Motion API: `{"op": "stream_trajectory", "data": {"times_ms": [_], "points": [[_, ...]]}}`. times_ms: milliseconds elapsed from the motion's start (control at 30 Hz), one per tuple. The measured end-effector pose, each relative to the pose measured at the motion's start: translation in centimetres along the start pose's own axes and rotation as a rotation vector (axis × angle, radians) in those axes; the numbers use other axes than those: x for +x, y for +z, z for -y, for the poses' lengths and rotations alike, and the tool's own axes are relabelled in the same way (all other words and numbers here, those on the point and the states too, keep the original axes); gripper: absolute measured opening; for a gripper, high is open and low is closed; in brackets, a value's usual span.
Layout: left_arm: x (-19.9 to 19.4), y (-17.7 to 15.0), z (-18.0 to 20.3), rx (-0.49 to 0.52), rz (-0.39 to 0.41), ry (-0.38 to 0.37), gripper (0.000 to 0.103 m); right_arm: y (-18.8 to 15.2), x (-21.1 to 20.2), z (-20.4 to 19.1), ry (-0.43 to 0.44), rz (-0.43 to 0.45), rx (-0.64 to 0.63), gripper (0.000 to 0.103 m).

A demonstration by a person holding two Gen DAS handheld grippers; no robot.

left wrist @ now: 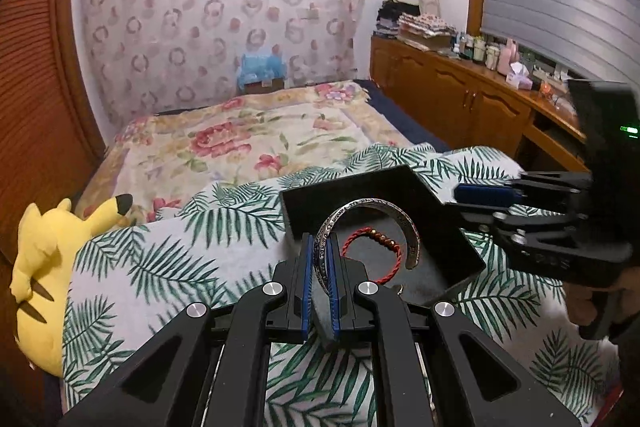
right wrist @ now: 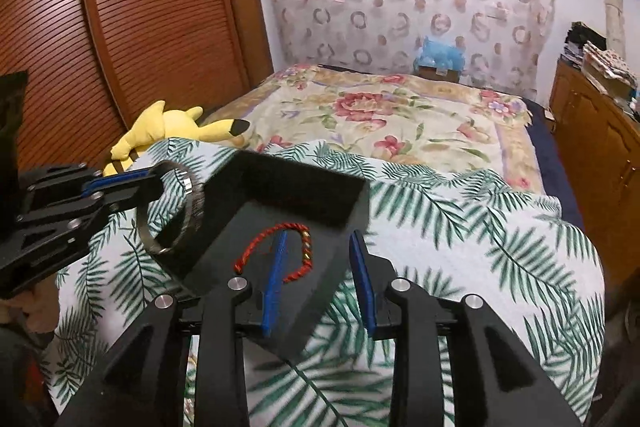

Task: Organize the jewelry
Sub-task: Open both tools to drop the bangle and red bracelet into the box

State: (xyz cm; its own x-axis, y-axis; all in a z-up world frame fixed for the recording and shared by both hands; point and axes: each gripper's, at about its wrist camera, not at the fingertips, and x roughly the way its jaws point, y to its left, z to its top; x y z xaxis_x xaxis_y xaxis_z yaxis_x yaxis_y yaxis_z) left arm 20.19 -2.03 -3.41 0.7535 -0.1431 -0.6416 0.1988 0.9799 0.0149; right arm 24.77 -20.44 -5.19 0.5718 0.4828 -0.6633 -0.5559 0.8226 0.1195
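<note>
My left gripper (left wrist: 319,259) is shut on a silver cuff bangle (left wrist: 372,205) and holds it upright over the near edge of a black open box (left wrist: 352,189). A red braided bracelet (left wrist: 394,261) with small beads lies inside the box. In the right wrist view the left gripper (right wrist: 156,181) holds the bangle (right wrist: 192,215) just left of the box (right wrist: 280,183). My right gripper (right wrist: 318,259) is open; its left finger reaches over the box's near wall above the red bracelet (right wrist: 256,247), its right finger is outside. The right gripper (left wrist: 464,193) shows at the box's right.
The box rests on a palm-leaf cloth (right wrist: 460,235) over a bed with a floral blanket (left wrist: 240,139). A yellow plush toy (left wrist: 44,267) lies at the left. Wooden cabinets (left wrist: 460,95) with bottles line the right wall. A louvred wooden door (right wrist: 140,7) stands left.
</note>
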Motion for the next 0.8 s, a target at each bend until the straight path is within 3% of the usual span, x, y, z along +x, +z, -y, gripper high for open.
{"op": "stream_trajectory", "data": {"times_ms": [400, 667, 800], "points": [[3.3, -0.2, 2.2, 0.038, -0.067, -0.012, 0.012, -2.9, -2.5, -0.1, 0.005, 0.007, -0.003, 0.034], [0.2, -1.9, 1.6, 0.014, -0.042, -0.023, 0.016, -4.3, -4.4, -1.0, 0.001, 0.023, -0.008, 0.034], [-1.8, -3.3, 1.6, 0.012, -0.032, -0.042, 0.024, -5.8, -5.6, -2.1, 0.025, 0.032, -0.005, 0.034]]}}
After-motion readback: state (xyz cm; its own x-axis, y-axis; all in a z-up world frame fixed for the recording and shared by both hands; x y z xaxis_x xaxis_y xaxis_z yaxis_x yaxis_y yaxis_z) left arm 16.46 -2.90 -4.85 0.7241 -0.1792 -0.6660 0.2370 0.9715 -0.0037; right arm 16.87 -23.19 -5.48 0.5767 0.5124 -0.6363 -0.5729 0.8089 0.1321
